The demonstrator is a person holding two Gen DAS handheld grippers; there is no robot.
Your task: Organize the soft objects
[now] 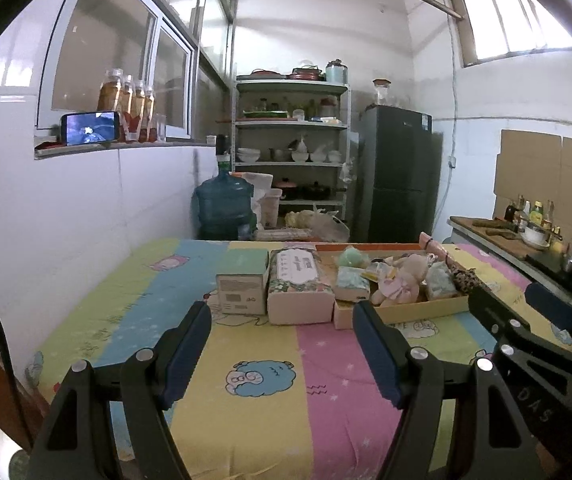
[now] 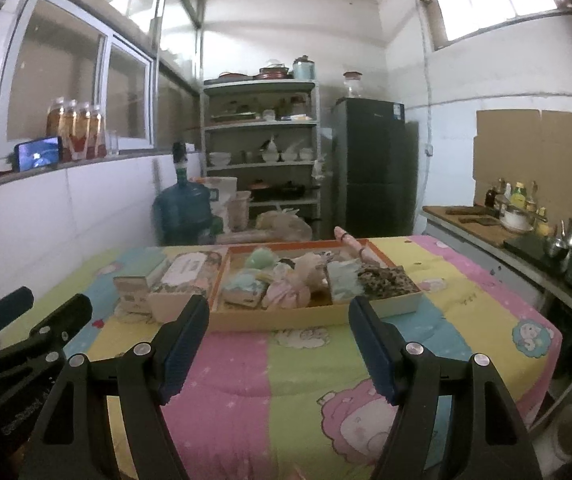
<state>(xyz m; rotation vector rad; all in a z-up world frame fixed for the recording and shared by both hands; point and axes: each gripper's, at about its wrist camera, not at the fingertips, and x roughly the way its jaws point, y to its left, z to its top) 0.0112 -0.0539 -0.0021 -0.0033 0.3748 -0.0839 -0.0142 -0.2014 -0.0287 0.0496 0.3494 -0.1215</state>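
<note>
Right wrist view, tray (image 2: 386, 306) contents blurred, both grippers (image 2: 279, 314) (image 1: 282, 320) spread, empty.

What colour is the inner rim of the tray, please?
Orange, on the tray; clearest in the right wrist view.

Both cameras are sitting low over the near end of a table covered in a striped cartoon cloth (image 1: 270, 360), looking forward and slightly down along their own open fingers toward the far wall. The left wrist view is facing the two boxes (image 1: 282, 292) at the table's middle, with the shallow tray (image 1: 418, 308) lying to its right and the right gripper (image 1: 526, 308) showing at its right edge. The right wrist view is facing the tray (image 2: 314, 316) head-on, with the left gripper (image 2: 42, 312) showing at its left edge. Both are sharing the table, the tray, the shelf rack (image 1: 292, 144), the fridge (image 1: 400, 172) and the windowed left wall, all seen from near the table's front.
</note>
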